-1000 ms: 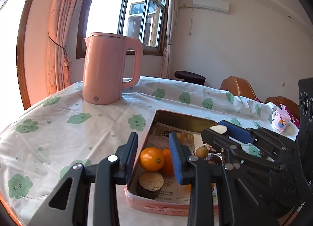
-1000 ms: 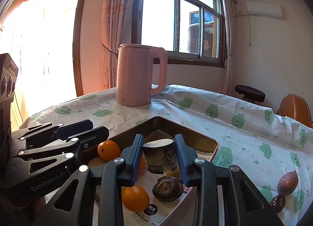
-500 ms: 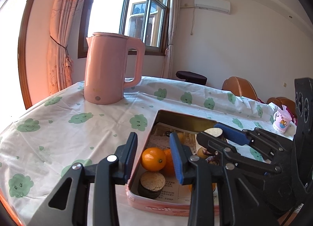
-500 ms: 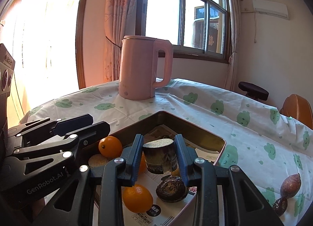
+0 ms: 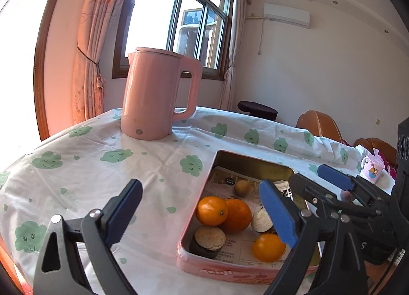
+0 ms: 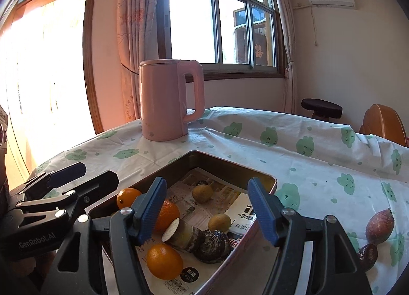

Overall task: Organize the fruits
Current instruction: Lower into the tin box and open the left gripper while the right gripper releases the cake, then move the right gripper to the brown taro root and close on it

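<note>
The tin tray (image 6: pixel 265 180) on the table holds the oranges (image 6: pixel 163 260) and the cut dark piece (image 6: pixel 184 235). Both claws have just been opening and are now released, with nothing between the jaws: the left gripper (image 5: pixel 202 213) and the right gripper (image 6: pixel 208 207). The cut piece lies tilted against its neighbours, so it may roll. Two brown fruits (image 6: pixel 379 226) are outside the tray (partly cut off at the edge).

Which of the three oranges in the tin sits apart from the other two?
The orange nearest the tin's front edge sits alone; the other two oranges touch each other farther back.
</note>
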Available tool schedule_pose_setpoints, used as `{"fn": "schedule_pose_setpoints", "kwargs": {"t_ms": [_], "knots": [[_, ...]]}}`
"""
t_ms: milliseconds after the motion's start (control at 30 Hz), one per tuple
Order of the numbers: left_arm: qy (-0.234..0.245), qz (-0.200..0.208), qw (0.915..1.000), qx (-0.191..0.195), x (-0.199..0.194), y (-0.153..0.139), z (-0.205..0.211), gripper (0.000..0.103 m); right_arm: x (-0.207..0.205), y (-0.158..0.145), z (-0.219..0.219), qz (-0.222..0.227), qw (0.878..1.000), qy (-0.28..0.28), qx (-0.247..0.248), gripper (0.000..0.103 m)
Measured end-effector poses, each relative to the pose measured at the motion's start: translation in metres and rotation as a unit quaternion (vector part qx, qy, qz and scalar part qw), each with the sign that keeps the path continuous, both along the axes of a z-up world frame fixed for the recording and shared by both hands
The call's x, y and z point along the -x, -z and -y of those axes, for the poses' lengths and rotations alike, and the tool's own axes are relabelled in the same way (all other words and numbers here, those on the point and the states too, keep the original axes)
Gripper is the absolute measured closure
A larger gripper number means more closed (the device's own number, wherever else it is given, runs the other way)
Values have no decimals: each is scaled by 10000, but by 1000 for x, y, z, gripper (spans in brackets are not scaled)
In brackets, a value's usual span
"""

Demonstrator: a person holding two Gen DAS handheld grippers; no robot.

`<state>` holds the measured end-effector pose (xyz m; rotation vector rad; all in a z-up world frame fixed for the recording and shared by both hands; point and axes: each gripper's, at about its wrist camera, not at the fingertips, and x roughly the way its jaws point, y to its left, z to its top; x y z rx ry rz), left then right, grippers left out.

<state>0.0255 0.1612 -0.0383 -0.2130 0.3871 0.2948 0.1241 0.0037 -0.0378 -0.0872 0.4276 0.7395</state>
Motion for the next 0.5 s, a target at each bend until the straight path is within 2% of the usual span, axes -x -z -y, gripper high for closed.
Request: {"fn": "schedule_pose_setpoints", "kwargs": {"t_ms": [267,500], "knots": [[22,-57,9999,-111,-4,-2,11,8,15,-4,53,465,9971,422,424,29],[265,-56,9992,-300,-13,-10,41,8,-6,-9,137,281,9908,1259,407,25]]}}
